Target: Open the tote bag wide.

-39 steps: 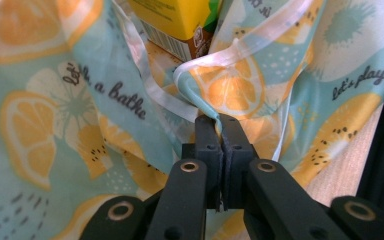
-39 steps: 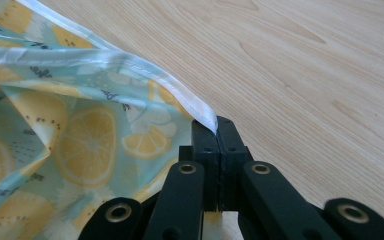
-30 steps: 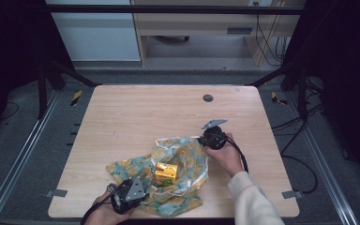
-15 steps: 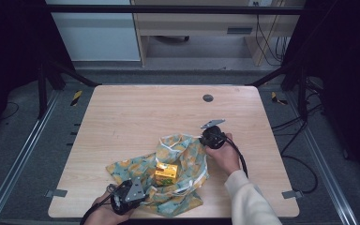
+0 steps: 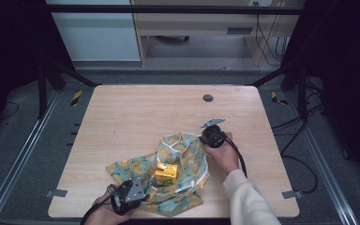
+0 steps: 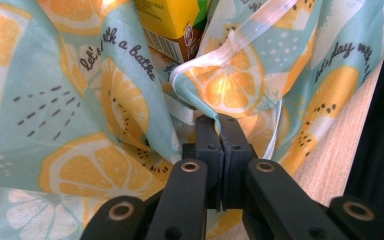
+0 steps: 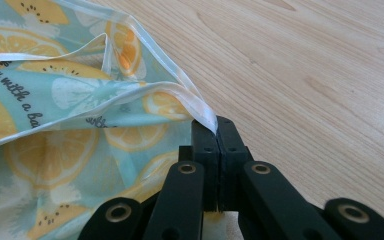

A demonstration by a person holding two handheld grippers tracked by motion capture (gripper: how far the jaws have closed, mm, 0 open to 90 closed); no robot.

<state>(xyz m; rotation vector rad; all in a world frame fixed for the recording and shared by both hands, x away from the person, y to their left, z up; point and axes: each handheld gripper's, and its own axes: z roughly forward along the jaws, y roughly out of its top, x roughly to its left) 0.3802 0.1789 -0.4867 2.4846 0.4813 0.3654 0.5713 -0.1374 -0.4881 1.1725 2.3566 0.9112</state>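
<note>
Pale wooden table [image 5: 136, 117] – lower centre, the citrus-print cloth [image 5: 187, 154] wraps a yellow carton [image 5: 165, 173]. Left gripper [image 6: 219, 125] and right gripper [image 7: 215, 127] each pinch a hem; next, likely folding over the carton.

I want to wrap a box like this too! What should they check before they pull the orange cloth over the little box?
1. Left gripper pinches the cloth edge, jaws closed: ok.
2. Right gripper pinches the cloth's white-trimmed edge: ok.
3. Yellow box sits on the cloth between both grippers: ok.
4. Box upright or tipped: cannot tell.
5. Bare table beyond the cloth for room to move: ok.
</note>
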